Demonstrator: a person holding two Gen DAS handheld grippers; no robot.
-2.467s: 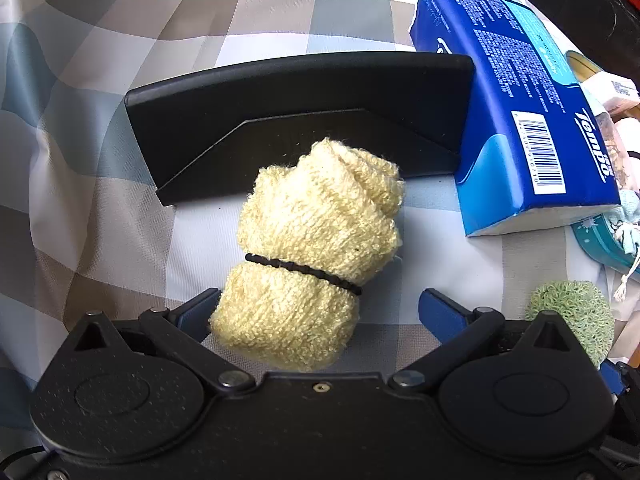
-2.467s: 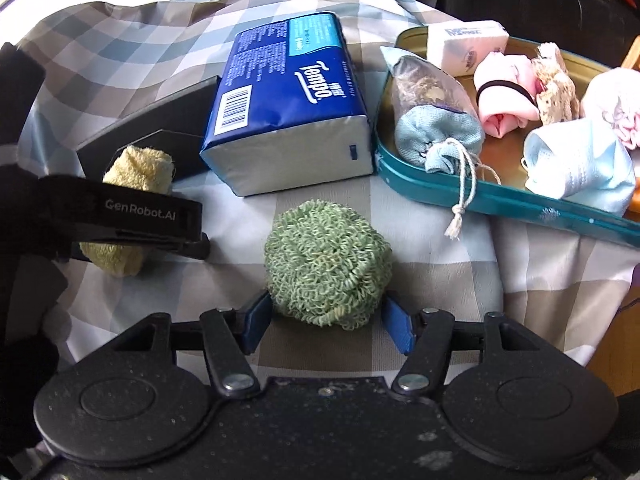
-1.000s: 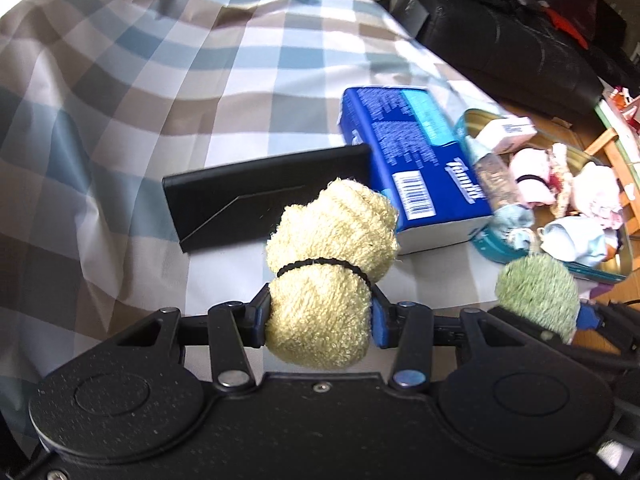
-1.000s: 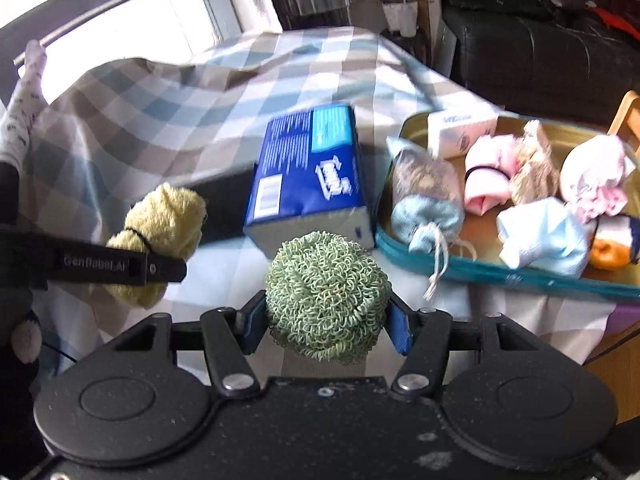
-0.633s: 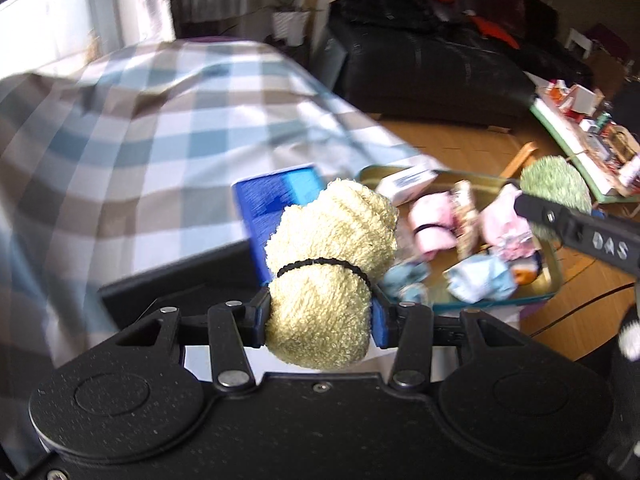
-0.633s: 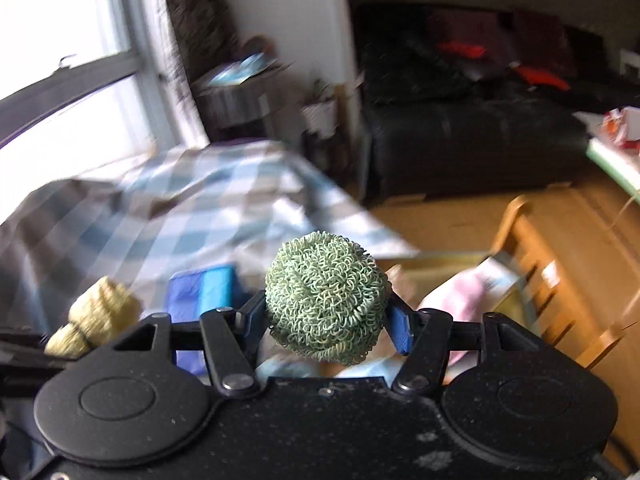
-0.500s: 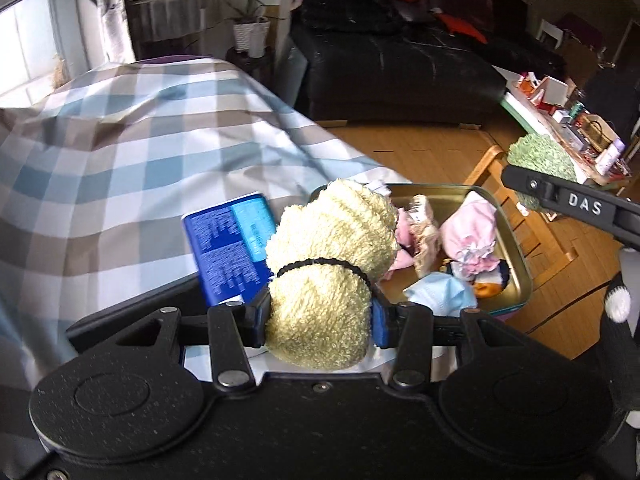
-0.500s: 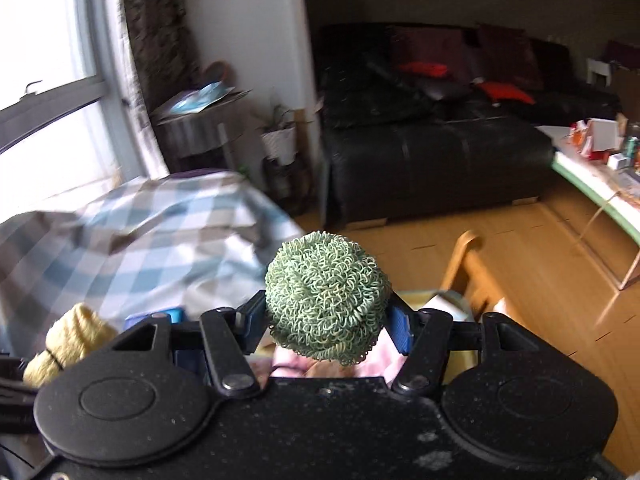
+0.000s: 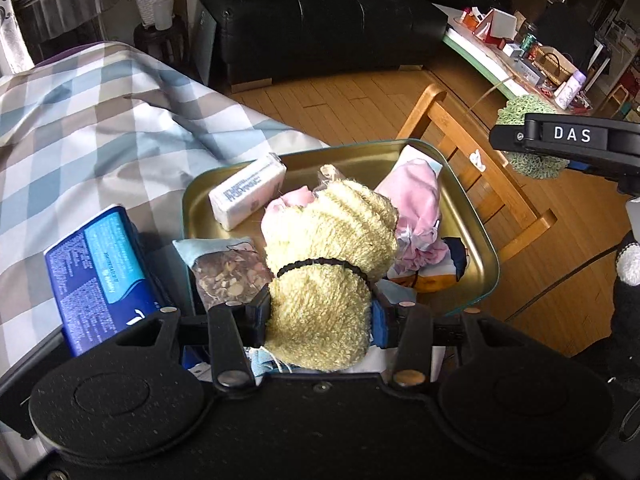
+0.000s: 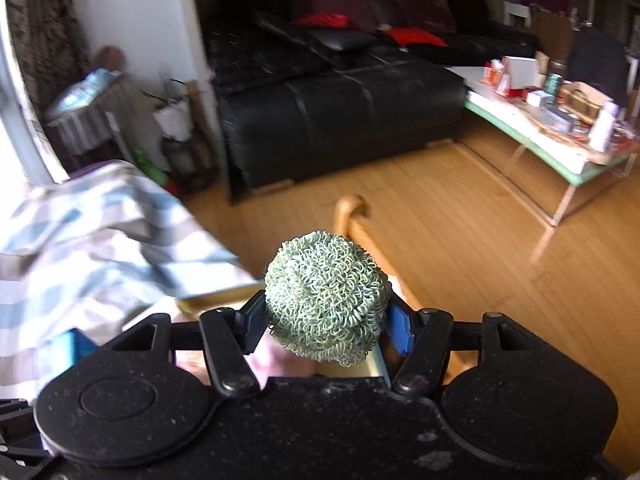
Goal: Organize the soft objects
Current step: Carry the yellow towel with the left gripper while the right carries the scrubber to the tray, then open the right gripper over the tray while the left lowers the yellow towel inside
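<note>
My left gripper [image 9: 318,316] is shut on a rolled yellow towel [image 9: 326,264] tied with a black band, held in the air over the near end of the gold tin tray [image 9: 352,160]. The tray holds a white tissue pack [image 9: 246,196], pink cloths [image 9: 416,196], a sachet of dried petals [image 9: 226,276] and other soft items. My right gripper [image 10: 326,322] is shut on a round green looped ball [image 10: 326,298]. In the left wrist view that green ball [image 9: 532,166] hangs to the right of the tray, above the wooden chair [image 9: 480,176].
A blue tissue pack [image 9: 100,276] lies left of the tray on the checked tablecloth [image 9: 92,128]. A black sofa [image 10: 340,92], a wooden floor [image 10: 460,216] and a cluttered low table [image 10: 560,120] lie beyond. The tray sits at the table's edge.
Both grippers swung right from the tablecloth toward the tray, each keeping its load. The left one now looks down into the tray; the right one faces the sofa and floor.
</note>
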